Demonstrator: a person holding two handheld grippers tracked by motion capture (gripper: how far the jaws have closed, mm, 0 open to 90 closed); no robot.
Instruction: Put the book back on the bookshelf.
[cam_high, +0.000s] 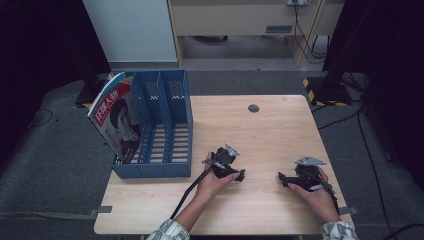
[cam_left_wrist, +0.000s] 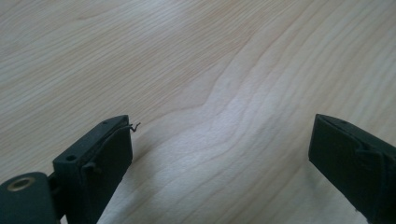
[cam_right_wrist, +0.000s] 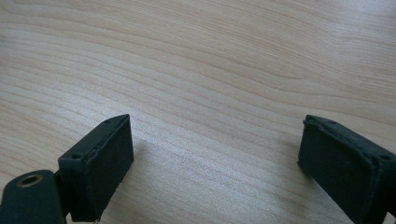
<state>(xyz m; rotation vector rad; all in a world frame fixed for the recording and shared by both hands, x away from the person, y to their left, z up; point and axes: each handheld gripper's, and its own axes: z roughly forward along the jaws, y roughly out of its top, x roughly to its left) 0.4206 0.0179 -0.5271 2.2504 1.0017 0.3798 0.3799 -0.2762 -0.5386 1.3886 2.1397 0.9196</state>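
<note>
Wooden table (cam_high: 270, 125) — 2 grippers (left (cam_high: 239, 175), right (cam_high: 282, 178)) rest gaping, holding nothing.

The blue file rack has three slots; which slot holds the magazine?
The leftmost slot of the rack holds the magazine, which leans out over the left side. The middle and right slots hold nothing.

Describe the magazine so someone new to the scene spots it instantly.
Start at the wooden table and find the blue slotted file rack at its left edge. The magazine leans upright in the rack's leftmost slot. It is the only printed item: red and white cover with a face and large characters.
</note>
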